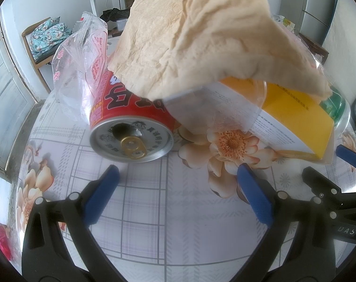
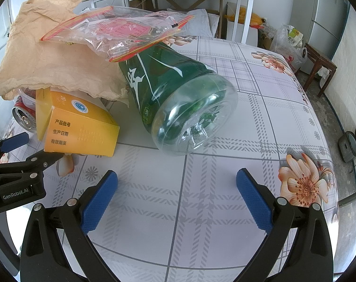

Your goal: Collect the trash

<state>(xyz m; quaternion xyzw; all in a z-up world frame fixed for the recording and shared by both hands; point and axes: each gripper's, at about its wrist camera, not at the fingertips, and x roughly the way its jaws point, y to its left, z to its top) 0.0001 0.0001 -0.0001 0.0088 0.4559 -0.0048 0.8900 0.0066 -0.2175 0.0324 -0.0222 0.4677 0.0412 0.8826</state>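
A red drink can (image 1: 130, 127), yellow carton (image 2: 81, 131) and green plastic bottle (image 2: 178, 103) lie heaped under crumpled brown paper (image 1: 201, 37) on the floral tabletop (image 2: 201, 199). The left gripper (image 1: 178, 192) and right gripper (image 2: 178, 195) hover near, both wide and empty.

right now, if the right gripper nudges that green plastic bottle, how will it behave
The green plastic bottle lies on its side, so it will probably roll. It looks empty, so likely light. Its thin clear base may dent when squeezed.
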